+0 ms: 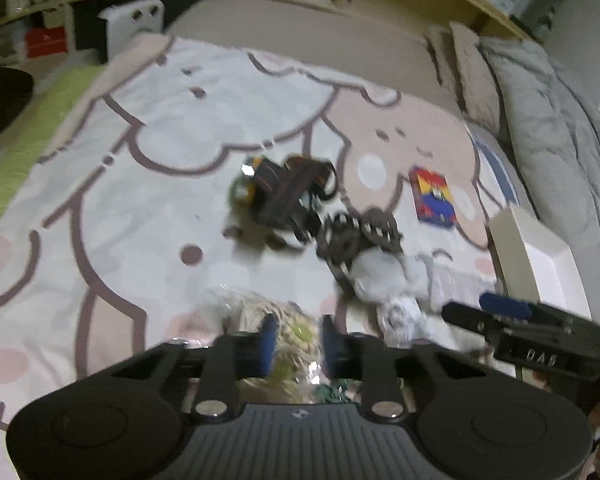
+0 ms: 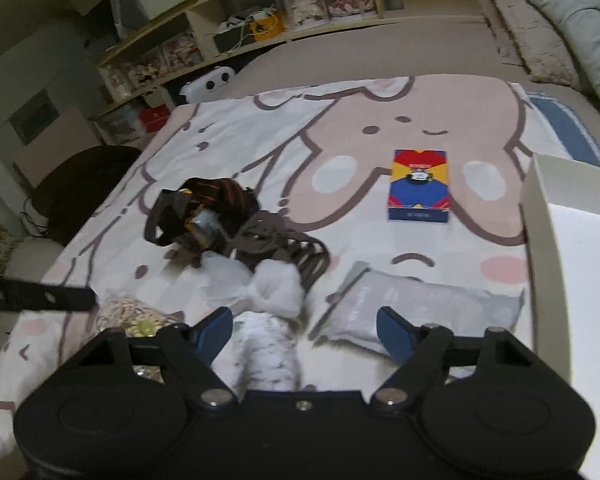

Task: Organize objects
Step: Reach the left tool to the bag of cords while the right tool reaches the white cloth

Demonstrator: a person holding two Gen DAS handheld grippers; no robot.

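Note:
Loose items lie on a cartoon-print bed sheet (image 2: 380, 120). My left gripper (image 1: 296, 344) has its jaws close together around a clear packet of pale string-like stuff (image 1: 276, 320), seen also in the right wrist view (image 2: 132, 318). My right gripper (image 2: 304, 332) is open above a white fluffy item (image 2: 268, 352). Ahead lie a white plastic bag (image 2: 272, 284), a dark strap bundle (image 2: 204, 208), brown hair claws (image 2: 280, 248), a grey pouch (image 2: 420, 304) and a colourful box (image 2: 418, 186).
An open white cardboard box (image 2: 572, 280) stands at the right, also in the left wrist view (image 1: 536, 256). Pillows and a grey duvet (image 2: 572, 12) lie at the far right. Cluttered shelves (image 2: 220, 36) run behind the bed. A dark chair (image 2: 84, 188) stands at the left.

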